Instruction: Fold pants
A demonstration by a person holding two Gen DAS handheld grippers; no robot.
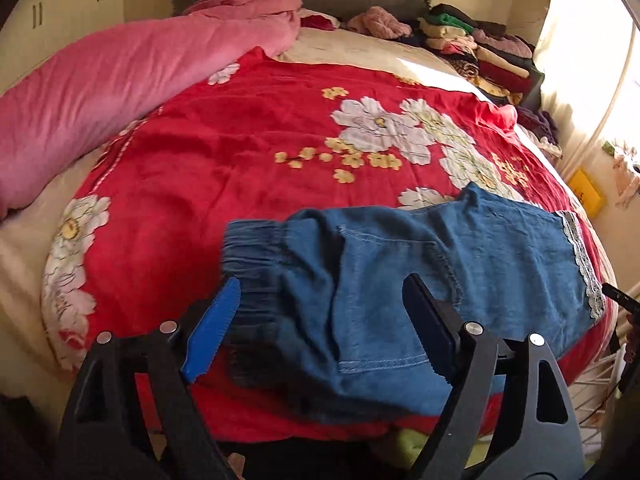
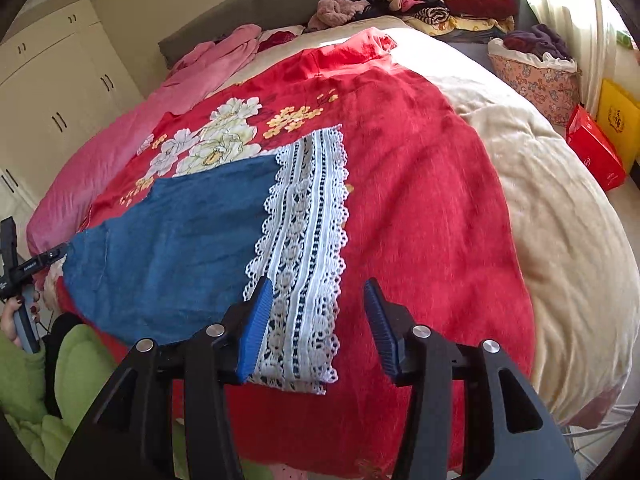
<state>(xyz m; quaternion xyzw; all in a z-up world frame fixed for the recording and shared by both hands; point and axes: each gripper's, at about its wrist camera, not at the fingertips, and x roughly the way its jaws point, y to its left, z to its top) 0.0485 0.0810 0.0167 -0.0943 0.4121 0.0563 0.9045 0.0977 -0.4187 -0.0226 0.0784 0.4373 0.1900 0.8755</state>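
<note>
Blue denim pants (image 1: 420, 264) lie flat across the near edge of the bed on a red floral cover (image 1: 240, 140). The elastic waistband (image 1: 256, 248) is at the left and the white lace hem (image 2: 304, 248) at the right. My left gripper (image 1: 320, 320) is open, its fingers astride the waistband end, just above the cloth. My right gripper (image 2: 316, 320) is open over the lace hem; its left finger overlaps the lace edge. The pants also show in the right wrist view (image 2: 172, 248). Neither gripper holds anything.
A pink duvet (image 1: 92, 92) lies along the bed's left. Stacks of folded clothes (image 1: 476, 44) sit at the head of the bed. A floral laundry basket (image 2: 540, 80) and red and yellow boxes (image 2: 596, 148) stand on the floor at right. A beige blanket (image 2: 560, 220) covers the right side.
</note>
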